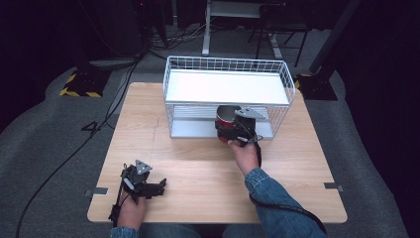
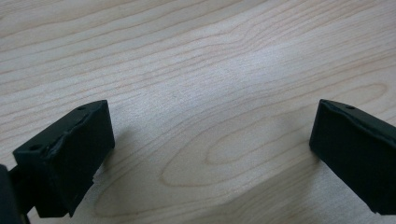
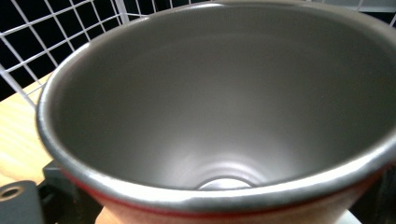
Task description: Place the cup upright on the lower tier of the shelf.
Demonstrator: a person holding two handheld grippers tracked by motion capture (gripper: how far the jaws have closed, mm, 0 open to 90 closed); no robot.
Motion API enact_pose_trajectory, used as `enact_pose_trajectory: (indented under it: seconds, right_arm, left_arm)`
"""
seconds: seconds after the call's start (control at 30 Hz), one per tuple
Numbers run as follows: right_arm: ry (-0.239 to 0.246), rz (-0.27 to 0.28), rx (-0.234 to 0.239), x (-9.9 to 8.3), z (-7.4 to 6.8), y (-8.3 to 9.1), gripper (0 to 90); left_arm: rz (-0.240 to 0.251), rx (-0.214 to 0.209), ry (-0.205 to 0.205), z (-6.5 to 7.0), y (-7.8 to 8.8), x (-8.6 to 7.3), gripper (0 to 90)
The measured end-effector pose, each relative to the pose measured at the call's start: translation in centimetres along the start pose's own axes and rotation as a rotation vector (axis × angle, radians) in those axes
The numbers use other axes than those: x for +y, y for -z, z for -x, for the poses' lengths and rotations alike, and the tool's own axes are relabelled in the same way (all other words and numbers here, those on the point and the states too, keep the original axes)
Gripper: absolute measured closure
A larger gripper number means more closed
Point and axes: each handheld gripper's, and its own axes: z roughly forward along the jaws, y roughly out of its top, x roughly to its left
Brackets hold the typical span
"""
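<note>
Right tongs point(image 1: 229, 130) grip red cup point(image 1: 225, 119) at rack point(image 1: 228, 64) front; shelving remains. Left tongs point(image 1: 148, 186) open, idle on counter point(image 1: 208, 168).

Red cup point(image 3: 224, 116) close against the lens, mouth open toward camera; grey metal inside, rolled silver rim, red outer wall along the bottom. White wire rack point(image 3: 56, 32) behind it, upper left. Wooden tabletop point(image 3: 16, 135) at left edge. Black jaw part, lower left corner.
</note>
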Motion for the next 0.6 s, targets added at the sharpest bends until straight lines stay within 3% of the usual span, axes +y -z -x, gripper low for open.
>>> enact_pose_trajectory:
  seconds: [0.6]
  right_arm:
    - [0.026,0.056,-0.08,-0.5,-0.9,-2.5,5.7]
  left_arm:
    - [0.001,-0.012,-0.006,0.0,-0.1,0.1,0.5]
